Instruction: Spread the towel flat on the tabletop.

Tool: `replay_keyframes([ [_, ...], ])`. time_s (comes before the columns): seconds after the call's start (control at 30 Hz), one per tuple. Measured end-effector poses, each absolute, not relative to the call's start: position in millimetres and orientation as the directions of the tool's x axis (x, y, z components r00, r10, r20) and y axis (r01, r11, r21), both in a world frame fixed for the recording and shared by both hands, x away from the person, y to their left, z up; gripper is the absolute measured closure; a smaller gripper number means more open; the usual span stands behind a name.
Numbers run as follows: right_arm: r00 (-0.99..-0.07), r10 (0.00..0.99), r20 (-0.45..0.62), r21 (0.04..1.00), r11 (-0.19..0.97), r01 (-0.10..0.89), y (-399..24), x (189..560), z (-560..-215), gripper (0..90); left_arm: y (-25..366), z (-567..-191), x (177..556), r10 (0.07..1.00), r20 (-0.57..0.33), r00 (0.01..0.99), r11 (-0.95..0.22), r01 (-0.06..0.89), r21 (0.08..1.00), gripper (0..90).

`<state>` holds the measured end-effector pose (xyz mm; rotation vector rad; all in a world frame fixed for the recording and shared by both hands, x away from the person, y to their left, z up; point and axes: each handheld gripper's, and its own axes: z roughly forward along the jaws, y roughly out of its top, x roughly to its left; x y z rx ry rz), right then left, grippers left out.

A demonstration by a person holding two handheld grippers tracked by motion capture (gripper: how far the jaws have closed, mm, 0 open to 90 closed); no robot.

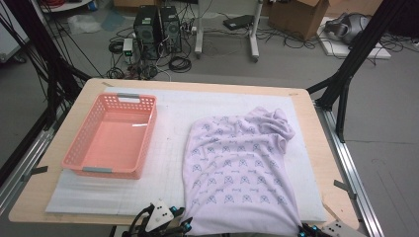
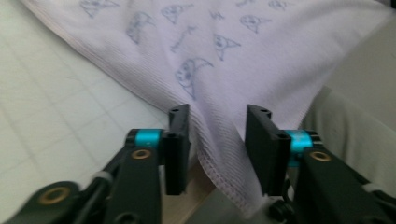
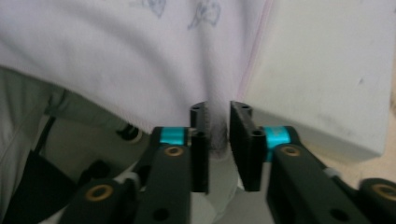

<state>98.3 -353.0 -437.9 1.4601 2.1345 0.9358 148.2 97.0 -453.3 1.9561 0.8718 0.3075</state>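
Observation:
A lavender cloth (image 1: 237, 168) with blue prints lies spread on the white foam mat (image 1: 168, 143), bunched at its far right corner. Its near edge hangs over the table's front. My left gripper (image 1: 184, 226) is at the cloth's near left corner. In the left gripper view its jaws (image 2: 217, 116) stand apart, and the hemmed corner (image 2: 219, 163) droops loose between them. My right gripper (image 1: 307, 230) is at the near right corner. In the right gripper view its jaws (image 3: 218, 112) stand a narrow gap apart around a fold of cloth (image 3: 116, 60), without clamping it.
An empty pink plastic basket (image 1: 149, 129) sits on the mat's left half. The wooden table (image 1: 74, 113) has black frame struts at both sides. On the floor behind it are computer towers (image 1: 157, 29), cables and cardboard boxes (image 1: 301, 15).

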Motion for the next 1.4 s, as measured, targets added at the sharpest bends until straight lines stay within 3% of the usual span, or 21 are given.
replay_keyframes([
  [0.17,-0.352,0.934,0.065,0.774,0.175,0.608,-353.2,110.1,-429.8,60.3,114.2,-449.1,162.4,0.74,-0.153,0.655,-0.225,0.455,0.862,49.3],
  [0.3,-0.337,0.94,0.06,0.787,0.163,0.595,-353.8,121.3,-429.0,56.1,120.4,-446.7,178.8,0.752,-0.174,0.636,-0.187,0.459,0.869,48.3],
  [0.77,-0.325,0.944,0.058,0.752,0.173,0.636,-355.5,189.6,-444.1,55.1,98.5,-451.7,243.8,0.724,-0.216,0.655,-0.219,0.515,0.829,45.1],
  [0.9,-0.32,0.946,0.05,0.745,0.178,0.643,-350.3,206.0,-447.9,58.5,85.0,-453.4,248.7,0.709,-0.205,0.675,-0.283,0.538,0.794,42.9],
  [0.97,-0.325,0.945,0.042,0.742,0.189,0.643,-347.7,207.3,-447.5,68.2,81.5,-452.9,246.7,0.725,-0.165,0.669,-0.304,0.525,0.795,46.6],
  [1.0,-0.345,0.937,0.046,0.743,0.199,0.639,-347.5,207.1,-447.3,75.7,80.4,-452.7,245.0,0.736,-0.125,0.666,-0.326,0.509,0.797,53.9],
  [1.03,-0.355,0.933,0.05,0.741,0.204,0.64,-346.6,205.9,-447.0,82.1,79.5,-452.5,243.0,0.739,-0.082,0.669,-0.352,0.488,0.799,63.0],
  [1.1,-0.367,0.929,0.042,0.736,0.22,0.64,-343.6,202.7,-446.0,84.8,81.9,-451.8,240.4,0.717,-0.089,0.692,-0.365,0.481,0.797,86.6],
  [1.4,-0.42,0.904,0.077,0.694,0.254,0.674,-356.9,159.9,-439.2,86.3,121.3,-440.7,212.4,0.701,-0.186,0.688,-0.304,0.525,0.795,87.0],
])
